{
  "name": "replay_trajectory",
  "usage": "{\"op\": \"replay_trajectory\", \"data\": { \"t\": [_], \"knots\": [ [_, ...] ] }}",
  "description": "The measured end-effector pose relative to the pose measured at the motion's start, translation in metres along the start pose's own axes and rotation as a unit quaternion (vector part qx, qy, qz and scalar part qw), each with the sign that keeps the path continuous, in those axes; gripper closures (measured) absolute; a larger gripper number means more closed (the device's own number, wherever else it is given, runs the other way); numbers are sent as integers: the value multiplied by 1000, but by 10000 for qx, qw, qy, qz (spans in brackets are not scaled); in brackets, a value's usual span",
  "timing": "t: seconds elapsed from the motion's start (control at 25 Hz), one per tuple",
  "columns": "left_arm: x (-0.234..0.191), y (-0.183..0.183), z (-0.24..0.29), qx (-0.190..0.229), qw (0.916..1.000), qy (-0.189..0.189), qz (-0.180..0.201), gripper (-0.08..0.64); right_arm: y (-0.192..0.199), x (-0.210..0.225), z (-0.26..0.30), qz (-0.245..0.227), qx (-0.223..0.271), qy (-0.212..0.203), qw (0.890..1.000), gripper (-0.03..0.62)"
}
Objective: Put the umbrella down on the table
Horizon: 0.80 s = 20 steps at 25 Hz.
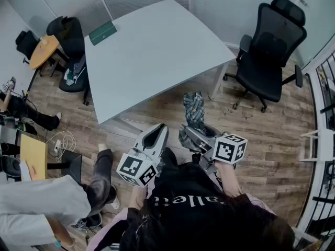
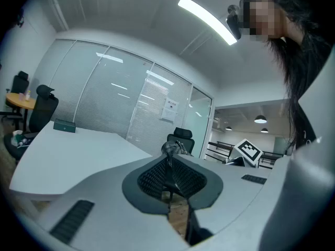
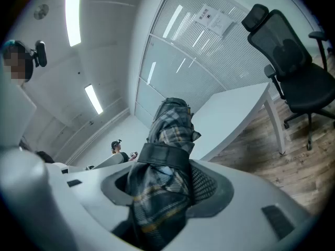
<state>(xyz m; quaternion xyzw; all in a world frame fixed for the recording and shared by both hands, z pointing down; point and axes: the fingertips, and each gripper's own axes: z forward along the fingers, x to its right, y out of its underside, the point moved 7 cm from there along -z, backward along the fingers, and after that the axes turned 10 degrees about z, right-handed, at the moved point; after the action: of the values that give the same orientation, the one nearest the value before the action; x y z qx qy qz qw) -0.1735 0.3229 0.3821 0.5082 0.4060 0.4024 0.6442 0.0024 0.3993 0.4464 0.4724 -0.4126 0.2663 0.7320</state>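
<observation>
A folded plaid umbrella (image 1: 194, 107) sticks forward out of my right gripper (image 1: 198, 135), which is shut on it just off the white table's (image 1: 152, 51) near corner, above the wooden floor. In the right gripper view the umbrella (image 3: 170, 124), with its dark strap round it, fills the gap between the pads of the right gripper (image 3: 162, 187), and the table (image 3: 230, 114) lies beyond. My left gripper (image 1: 154, 136) hangs beside it to the left, shut with nothing in it. From the left gripper (image 2: 170, 184) the umbrella's tip (image 2: 170, 148) shows just ahead.
A green box (image 1: 102, 32) lies at the table's far left corner. A black office chair (image 1: 272, 46) stands right of the table, and more chairs (image 1: 70, 35) and a small round wooden table (image 1: 43, 48) to its left. Another person (image 1: 31, 203) sits at lower left.
</observation>
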Motion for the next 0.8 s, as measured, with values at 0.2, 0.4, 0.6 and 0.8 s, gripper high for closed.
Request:
{"op": "replay_trajectory", "data": {
  "t": [0.2,0.4,0.6,0.8],
  "knots": [
    [4,-2,2,-6,10000,6,18,514,-3,1,-2,-27,-31,-5,10000,348],
    [3,-1,4,-58,10000,1,20,514,-6,3,2,24,-2,-28,10000,348],
    [-6,-1,9,-114,9999,13,-16,514,-8,6,8,205,4,-34,9998,348],
    [-15,0,22,-186,9997,175,-55,514,-17,13,17,267,59,96,9996,348]
  ]
}}
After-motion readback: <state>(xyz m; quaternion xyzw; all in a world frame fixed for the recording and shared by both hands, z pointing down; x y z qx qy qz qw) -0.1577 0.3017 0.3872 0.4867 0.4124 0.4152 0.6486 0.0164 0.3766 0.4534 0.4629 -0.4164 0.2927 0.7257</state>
